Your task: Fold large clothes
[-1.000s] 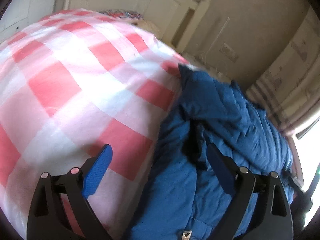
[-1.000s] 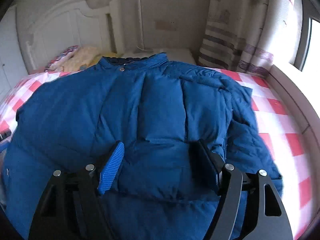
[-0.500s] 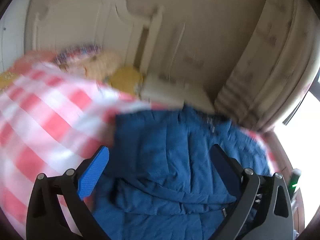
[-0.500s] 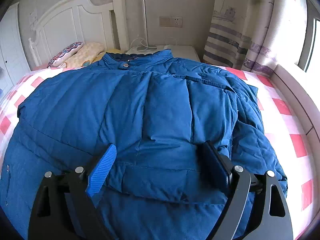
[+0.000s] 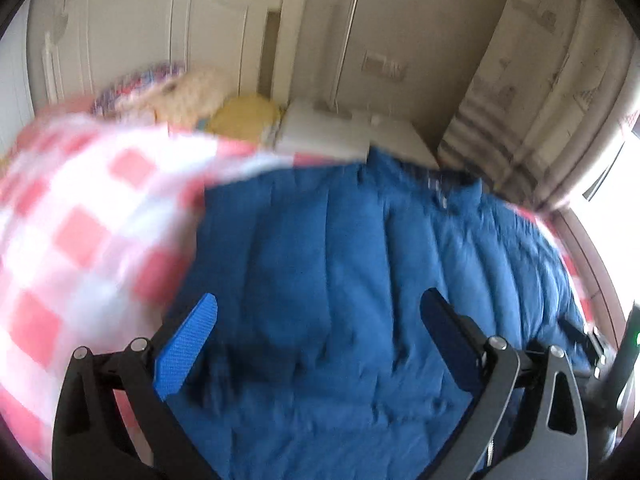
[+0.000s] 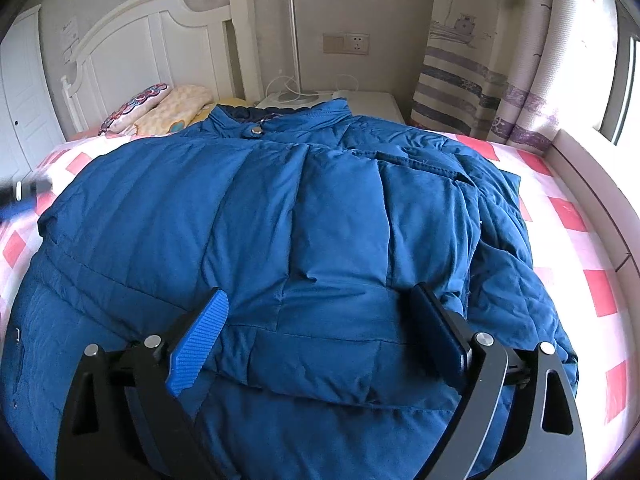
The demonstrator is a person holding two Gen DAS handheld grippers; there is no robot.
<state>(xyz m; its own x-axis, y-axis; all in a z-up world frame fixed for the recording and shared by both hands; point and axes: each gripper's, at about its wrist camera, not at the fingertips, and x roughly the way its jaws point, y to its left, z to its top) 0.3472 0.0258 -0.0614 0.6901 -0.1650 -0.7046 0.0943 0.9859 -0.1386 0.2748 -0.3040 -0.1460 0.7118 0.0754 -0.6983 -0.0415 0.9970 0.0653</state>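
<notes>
A large blue puffer jacket [image 6: 312,216] lies spread on the bed, collar [image 6: 280,118] toward the headboard, with a sleeve folded across its front [image 6: 340,344]. It also shows in the blurred left wrist view [image 5: 360,280]. My right gripper [image 6: 320,320] is open and empty, hovering just above the folded sleeve. My left gripper [image 5: 320,328] is open and empty, above the jacket's left part. The other gripper's tip shows at the left edge of the right wrist view [image 6: 24,196].
The bed has a pink and white checked sheet [image 6: 568,216] [image 5: 80,240]. Pillows [image 6: 160,108] lie by the white headboard [image 6: 160,40]. A white nightstand [image 6: 372,104] with a lamp pole stands behind the collar. Striped curtains [image 6: 500,60] and a window ledge [image 6: 592,184] are at the right.
My left gripper has swung right from over the checked sheet to over the jacket and faces the headboard. My right gripper has risen and pulled back slightly. Both stay open.
</notes>
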